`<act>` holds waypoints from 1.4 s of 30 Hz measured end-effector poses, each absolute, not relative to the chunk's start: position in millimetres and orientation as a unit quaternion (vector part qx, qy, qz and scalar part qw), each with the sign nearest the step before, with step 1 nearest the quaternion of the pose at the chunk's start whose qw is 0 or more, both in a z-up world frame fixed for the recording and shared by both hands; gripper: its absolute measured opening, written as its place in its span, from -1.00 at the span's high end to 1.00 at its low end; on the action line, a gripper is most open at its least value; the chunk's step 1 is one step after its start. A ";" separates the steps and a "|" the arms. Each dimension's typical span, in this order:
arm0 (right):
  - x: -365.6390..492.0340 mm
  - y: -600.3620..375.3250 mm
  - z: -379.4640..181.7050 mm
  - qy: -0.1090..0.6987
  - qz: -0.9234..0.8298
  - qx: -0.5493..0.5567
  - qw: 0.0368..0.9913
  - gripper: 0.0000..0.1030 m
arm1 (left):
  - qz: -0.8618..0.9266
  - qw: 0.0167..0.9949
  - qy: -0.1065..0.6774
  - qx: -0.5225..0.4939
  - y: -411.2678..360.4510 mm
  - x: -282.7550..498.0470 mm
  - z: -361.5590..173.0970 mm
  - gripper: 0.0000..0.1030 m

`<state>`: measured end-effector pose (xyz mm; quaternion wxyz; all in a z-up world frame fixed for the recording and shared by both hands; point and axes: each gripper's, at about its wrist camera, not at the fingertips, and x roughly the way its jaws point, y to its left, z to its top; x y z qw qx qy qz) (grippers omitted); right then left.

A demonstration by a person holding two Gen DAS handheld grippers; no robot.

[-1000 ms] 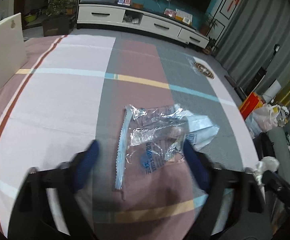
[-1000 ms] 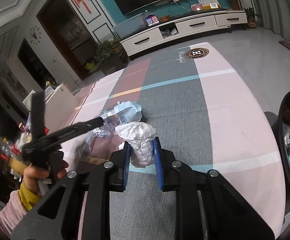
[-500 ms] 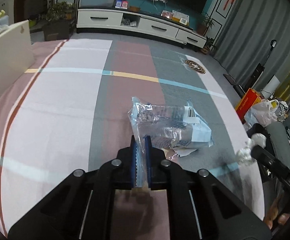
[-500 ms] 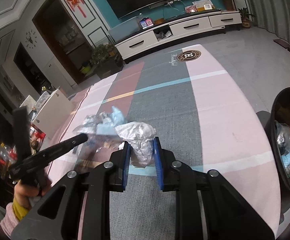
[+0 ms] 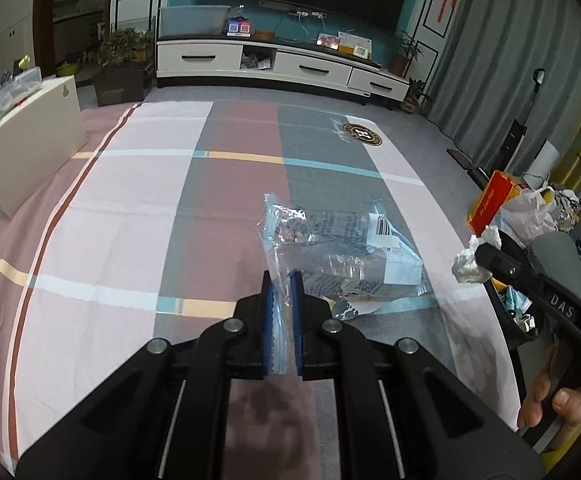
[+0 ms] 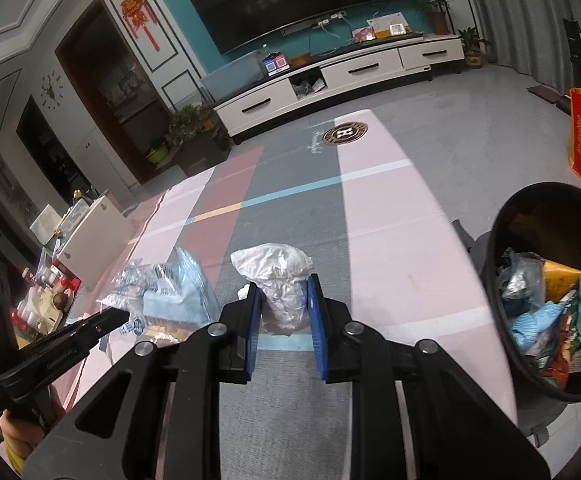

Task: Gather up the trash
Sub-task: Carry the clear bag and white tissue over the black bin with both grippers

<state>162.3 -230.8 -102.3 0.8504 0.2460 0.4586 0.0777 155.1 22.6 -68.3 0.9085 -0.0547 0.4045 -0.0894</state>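
Clear wrapper (image 5: 332,250) is clamped at its edge by left gripper (image 5: 281,280), hanging above the cloth (image 5: 130,208). Right gripper (image 6: 283,294) grips crumpled tissue (image 6: 278,276) beside the bin (image 6: 502,216).

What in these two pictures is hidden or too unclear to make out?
- Bin: right wrist view, far side cut by the picture's edge; the trash on top covers what lies deeper.
- Wrapper: left wrist view, print too small to read.
- Tissue: right wrist view, lower part hidden between the right gripper fingers.
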 end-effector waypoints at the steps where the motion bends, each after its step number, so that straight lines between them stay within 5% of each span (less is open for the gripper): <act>1: 160.5 -233.6 -100.8 0.457 0.074 0.245 0.852 0.54 | -0.092 0.908 0.404 -0.054 19.5 154.7 -67.0 0.81; 42: 84.5 -367.9 -82.1 0.419 -0.076 0.242 0.872 0.54 | -0.213 0.905 0.366 0.049 -175.4 141.3 -29.5 0.80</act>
